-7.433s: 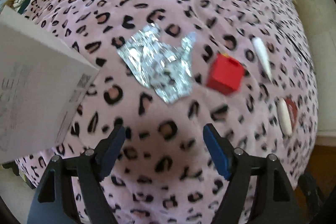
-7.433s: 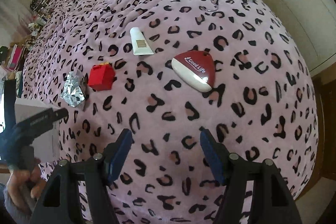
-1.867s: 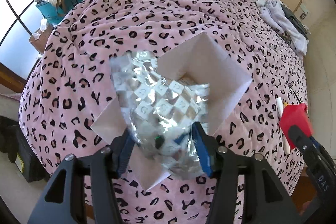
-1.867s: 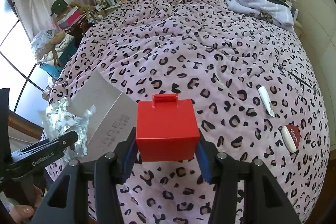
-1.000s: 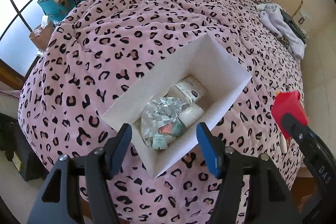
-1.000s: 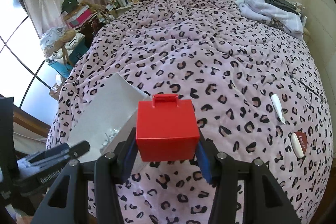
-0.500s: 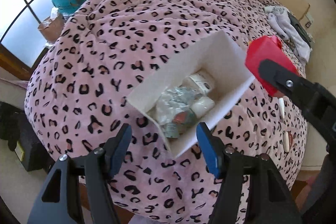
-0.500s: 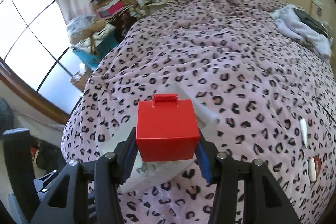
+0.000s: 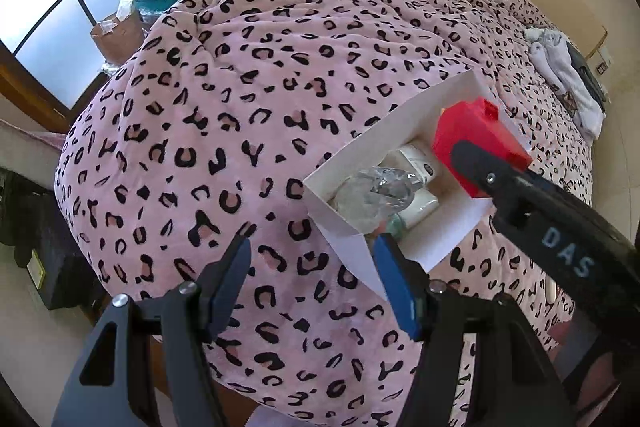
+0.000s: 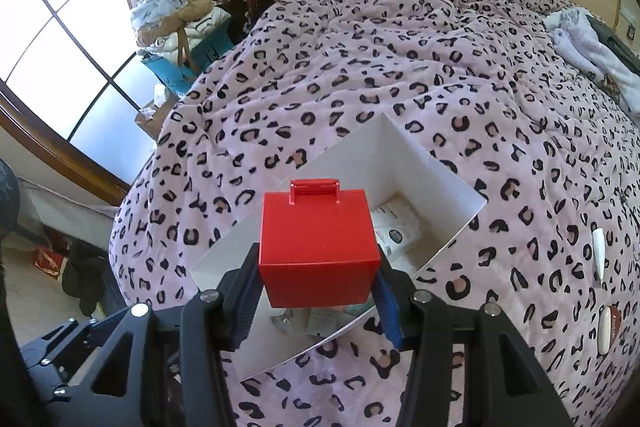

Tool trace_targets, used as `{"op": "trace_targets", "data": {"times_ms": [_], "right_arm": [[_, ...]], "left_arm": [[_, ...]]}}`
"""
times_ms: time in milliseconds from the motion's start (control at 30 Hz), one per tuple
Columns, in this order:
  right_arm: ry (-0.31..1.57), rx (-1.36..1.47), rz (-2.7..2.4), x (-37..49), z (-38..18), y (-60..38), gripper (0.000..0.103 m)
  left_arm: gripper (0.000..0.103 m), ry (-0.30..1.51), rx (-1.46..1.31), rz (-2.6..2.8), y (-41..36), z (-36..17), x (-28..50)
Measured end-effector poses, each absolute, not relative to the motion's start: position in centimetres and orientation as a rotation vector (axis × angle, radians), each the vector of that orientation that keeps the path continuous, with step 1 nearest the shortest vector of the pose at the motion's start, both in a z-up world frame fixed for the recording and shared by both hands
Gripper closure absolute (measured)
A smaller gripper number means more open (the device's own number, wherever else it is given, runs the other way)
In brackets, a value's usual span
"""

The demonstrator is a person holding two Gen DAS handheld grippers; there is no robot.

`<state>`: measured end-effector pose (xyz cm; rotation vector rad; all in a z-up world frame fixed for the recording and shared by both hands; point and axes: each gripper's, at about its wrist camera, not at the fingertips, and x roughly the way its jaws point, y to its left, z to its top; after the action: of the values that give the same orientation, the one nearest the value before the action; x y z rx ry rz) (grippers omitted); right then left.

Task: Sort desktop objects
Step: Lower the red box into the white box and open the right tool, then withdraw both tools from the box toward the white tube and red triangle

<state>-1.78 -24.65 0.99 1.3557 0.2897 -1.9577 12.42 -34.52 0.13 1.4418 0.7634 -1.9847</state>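
- Leopard-print blanket (image 10: 400, 75) covers the bed, white cardboard box (image 10: 432, 187) sitting on it.
- Red box (image 10: 318, 247) hangs right over that opening, pinched at its flat sides by the right gripper (image 10: 316, 287).
- Looks rigid, light, probably slick plastic, so side walls beat the little top handle.
- Left gripper (image 9: 316, 283) is spread, holding nothing.

Each hand-held gripper (image 9: 312, 283) has black angular arms, blue pads (image 9: 394, 285), silver screws and white lettering.
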Motion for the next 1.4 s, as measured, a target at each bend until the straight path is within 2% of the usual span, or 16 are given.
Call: {"op": "trace_targets", "data": {"times_ms": [633,1000,1400], "right_arm": [[0.391,1.386,-1.968,-2.3,-0.2,-24.8,0.049],[0.301,1.336,-2.028,-3.0,4.6,-21.2,0.048],[0.206,1.436,-2.096,-4.3,3.6,-13.7,0.048]], "left_arm": [[0.038,0.748,1.454,-1.988,-34.3,-0.3,11.4],[0.038,0.729,1.448,-2.023,-33.7,0.7,10.5],[0.038,0.653,1.499,-2.102,-28.9,1.6,6.8]]}}
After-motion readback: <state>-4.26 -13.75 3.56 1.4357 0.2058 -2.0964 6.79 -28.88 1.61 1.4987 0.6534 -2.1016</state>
